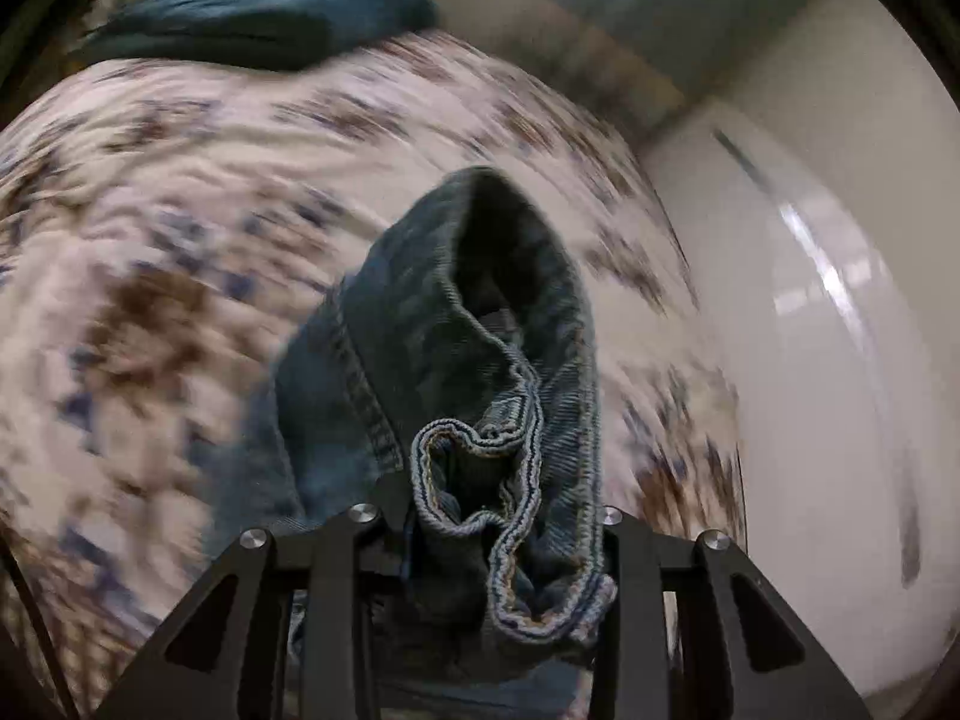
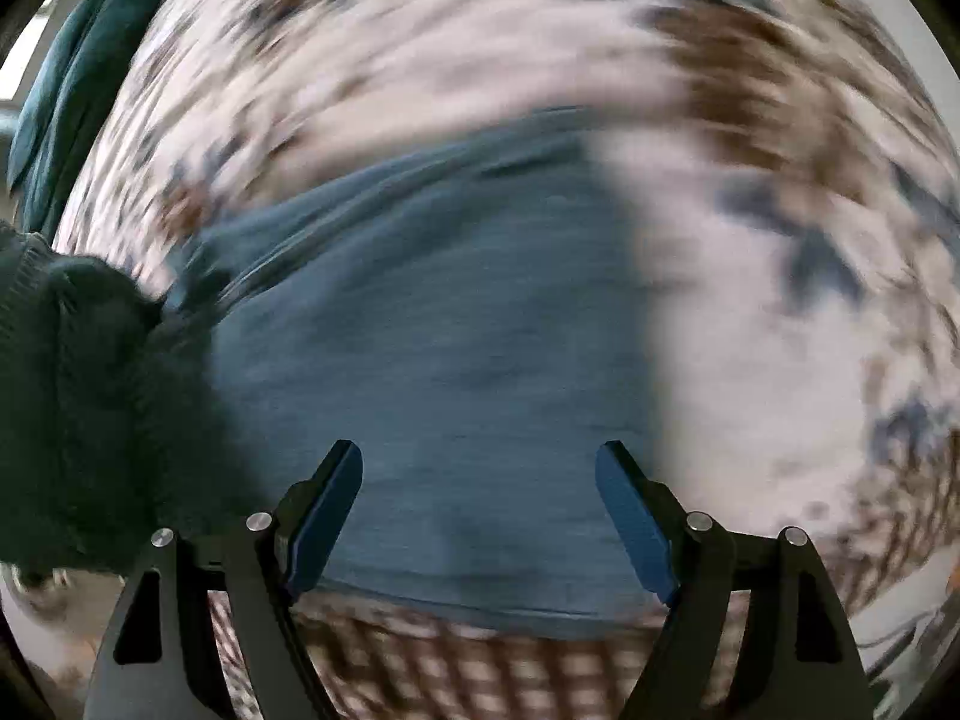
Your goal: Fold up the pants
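The blue denim pants (image 1: 474, 372) hang bunched from my left gripper (image 1: 498, 516), which is shut on their hemmed edge and holds it up above the bed. In the right wrist view the pants (image 2: 432, 348) lie spread flat on the floral bedspread (image 2: 750, 330). My right gripper (image 2: 480, 510) is open and empty just above the pants' near part, its blue pads (image 2: 636, 516) apart on either side. Both views are motion-blurred.
A dark teal garment (image 1: 264, 6) lies at the far side of the bed and also shows in the right wrist view (image 2: 66, 90). A dark sleeve (image 2: 72, 390) fills that view's left. A white wall or wardrobe (image 1: 828, 330) stands to the right of the bed.
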